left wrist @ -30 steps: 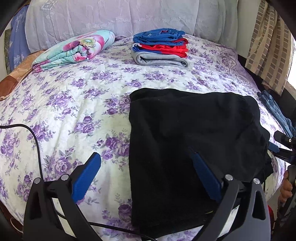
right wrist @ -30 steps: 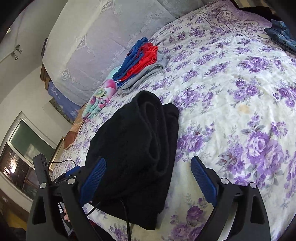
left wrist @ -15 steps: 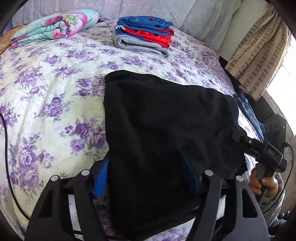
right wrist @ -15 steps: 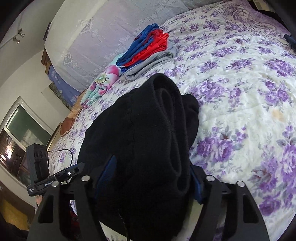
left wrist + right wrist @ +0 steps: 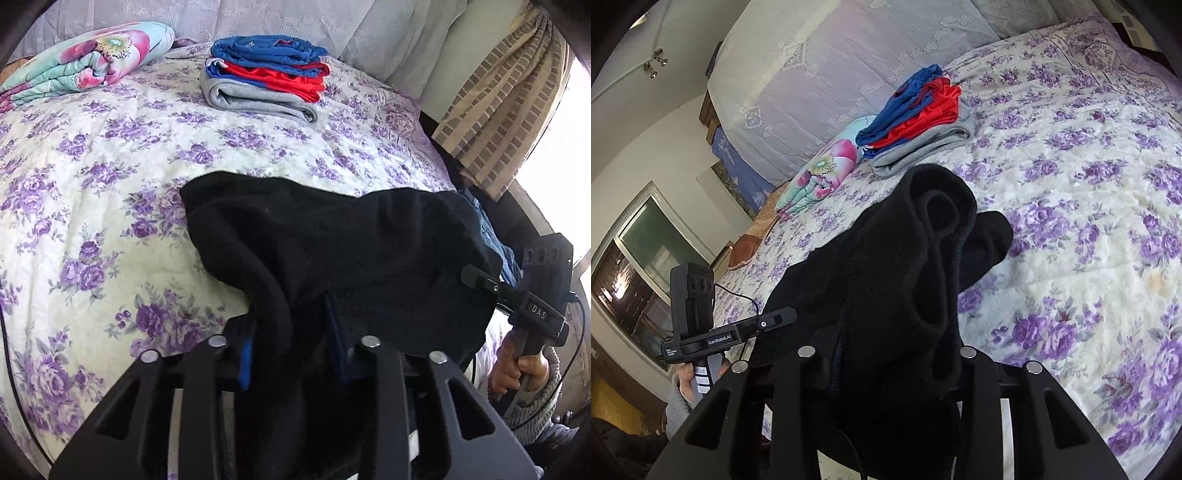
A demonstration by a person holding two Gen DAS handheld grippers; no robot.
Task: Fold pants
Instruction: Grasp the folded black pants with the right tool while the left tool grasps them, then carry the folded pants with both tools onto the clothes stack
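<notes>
Already bunched at the near edge of the floral bedspread (image 5: 110, 206): black fleece pants (image 5: 354, 251), pinched at both near corners, probably for a lift and fold toward twelve o'clock. Left gripper (image 5: 291, 350) closing, fabric between its blue pads. Right gripper (image 5: 897, 365) closing too, thick rolled hem between; pads hidden, so firm contact hard to confirm. Wide bare quilt ahead before the folded clothes stack (image 5: 266, 85). Bed edge at three o'clock, jeans (image 5: 495, 240) just beside.
</notes>
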